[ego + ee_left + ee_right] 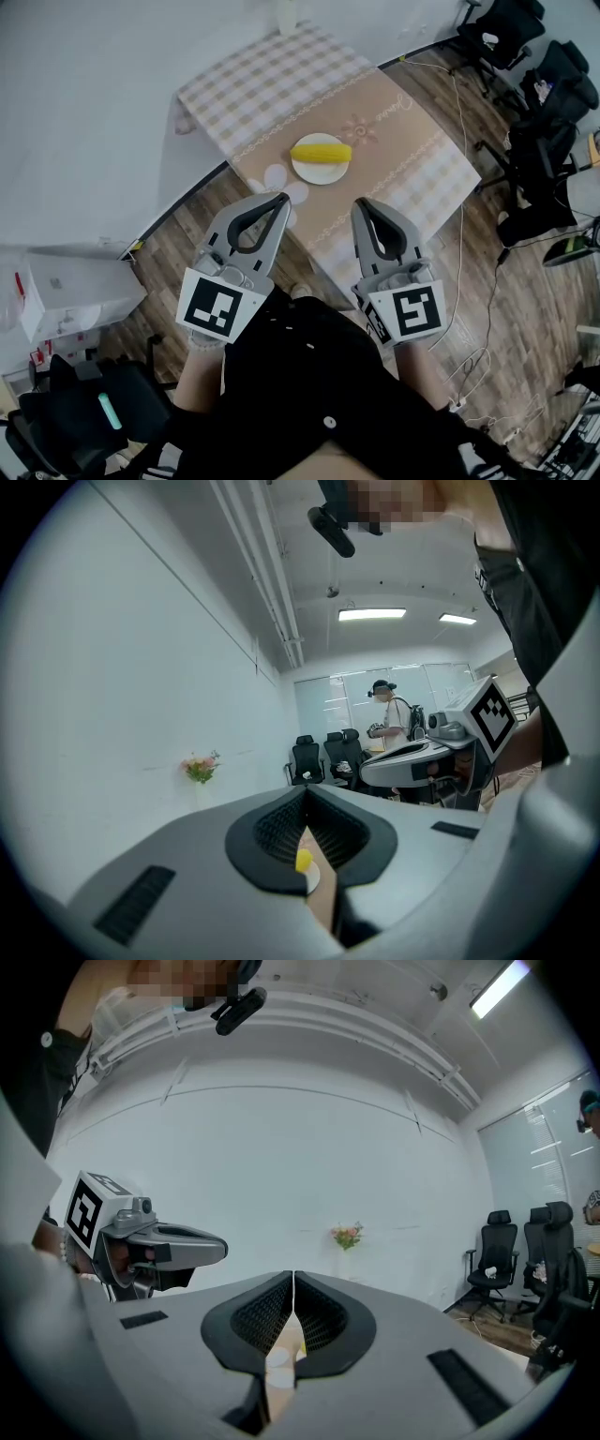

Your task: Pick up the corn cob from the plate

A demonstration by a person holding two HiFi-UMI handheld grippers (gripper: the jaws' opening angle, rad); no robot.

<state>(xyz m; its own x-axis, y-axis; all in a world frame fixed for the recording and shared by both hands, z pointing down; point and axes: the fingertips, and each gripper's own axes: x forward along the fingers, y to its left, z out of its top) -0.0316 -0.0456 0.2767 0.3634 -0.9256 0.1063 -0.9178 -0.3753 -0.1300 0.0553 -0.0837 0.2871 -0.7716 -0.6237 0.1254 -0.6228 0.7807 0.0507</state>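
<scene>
A yellow corn cob lies across a small white plate in the middle of a table with a beige checked cloth. My left gripper and right gripper hover side by side over the table's near edge, short of the plate, both pointing at it. Both are shut with nothing between the jaws. In the left gripper view the closed jaws frame a sliver of the corn cob and plate. In the right gripper view the closed jaws show a strip of the plate.
The table stands against a white wall on wood flooring. Black office chairs and cables lie to the right, a white box to the left. A flower vase stands at the table's far end. A person stands in the background.
</scene>
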